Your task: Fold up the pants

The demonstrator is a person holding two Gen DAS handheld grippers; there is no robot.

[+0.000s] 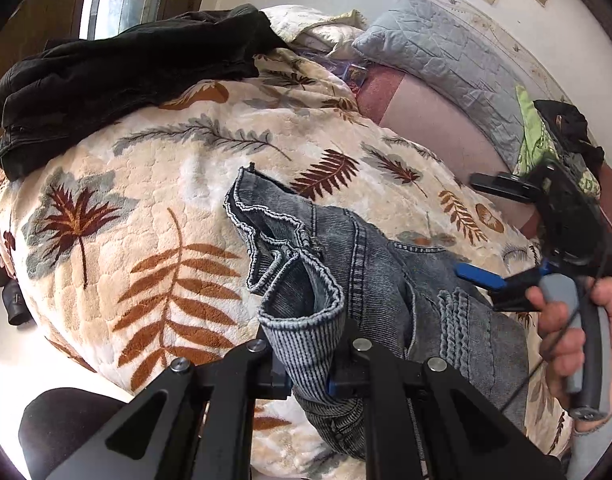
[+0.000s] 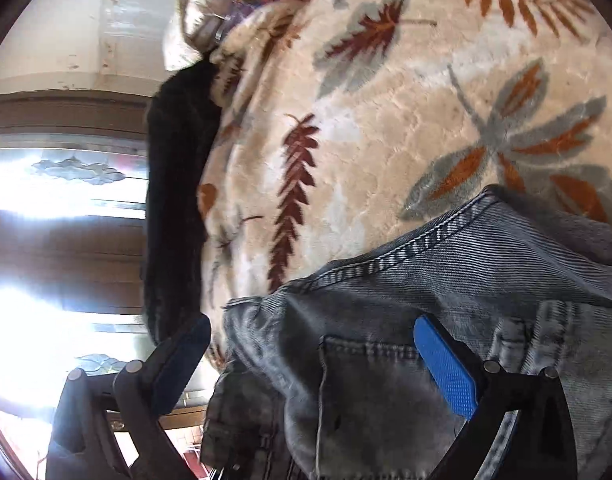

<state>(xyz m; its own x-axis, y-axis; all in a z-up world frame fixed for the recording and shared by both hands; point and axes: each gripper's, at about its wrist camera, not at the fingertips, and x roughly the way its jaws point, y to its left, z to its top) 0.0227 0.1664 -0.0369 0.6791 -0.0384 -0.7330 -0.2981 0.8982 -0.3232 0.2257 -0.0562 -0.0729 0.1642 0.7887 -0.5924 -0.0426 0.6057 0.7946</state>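
Denim half-gripped, right tool free

Left wrist view: left gripper [image 1: 310,380] pinched tight on a hem of the faded grey-blue denim pants [image 1: 386,276], ribbed cuff bunched straight ahead of its fingers. The rest of the pants runs forward-right from the tool across the cream plush leaf-print blanket [image 1: 145,200]. Right gripper [image 1: 490,236], handheld, sits off to the right, spread wide, nothing in it, blue pad over the denim.

Right wrist view: right gripper [image 2: 326,364] wide apart, empty. Pants lie directly under and ahead, back pocket between the fingers, seamed edge running left-to-right across the tool's front. Black garment [image 2: 173,200] far left, apart.

Judgement: right gripper is nearer the free waist end; it likely needs to close there before any fold.
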